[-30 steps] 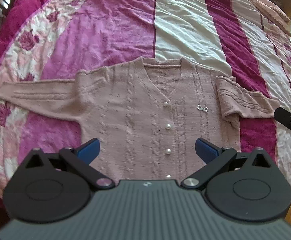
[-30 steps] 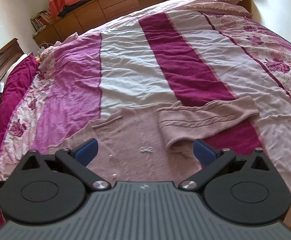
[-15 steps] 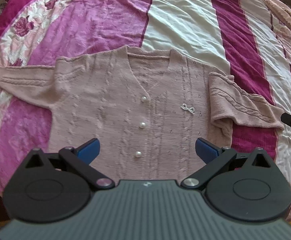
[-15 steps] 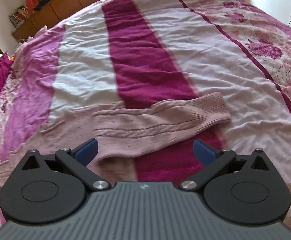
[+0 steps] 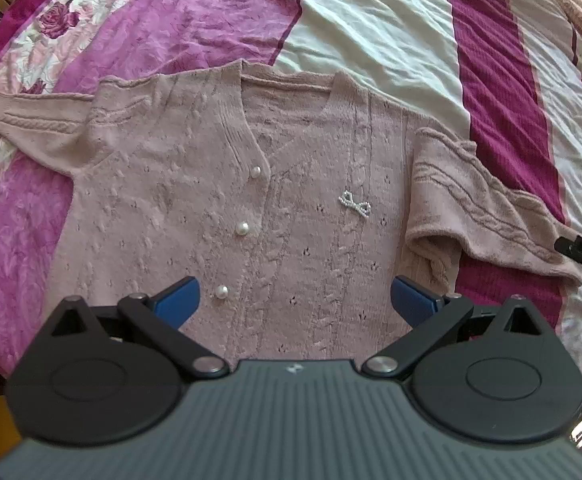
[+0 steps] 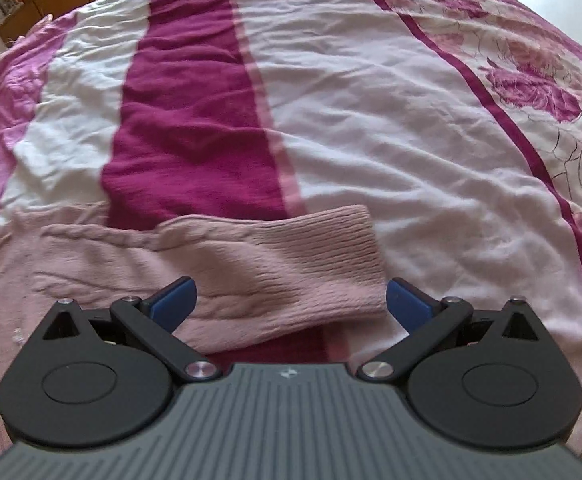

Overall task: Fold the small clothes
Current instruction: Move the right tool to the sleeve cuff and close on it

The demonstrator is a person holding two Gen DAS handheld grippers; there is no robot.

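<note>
With both jaws gaping and holding nothing, the right gripper [image 6: 289, 296] is lining up on the cardigan [image 5: 195, 208]'s right cuff [image 6: 331, 256], needing closure, while the left gripper [image 5: 295, 296] is hovering over the hem.

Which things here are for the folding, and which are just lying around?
For the folding:
- pink cardigan, lying flat and buttoned
- its sleeve, nearest the right tool
- left tool, open
- right tool, open

Just there:
- striped bedspread underneath
- wooden cabinet at the far side
</note>
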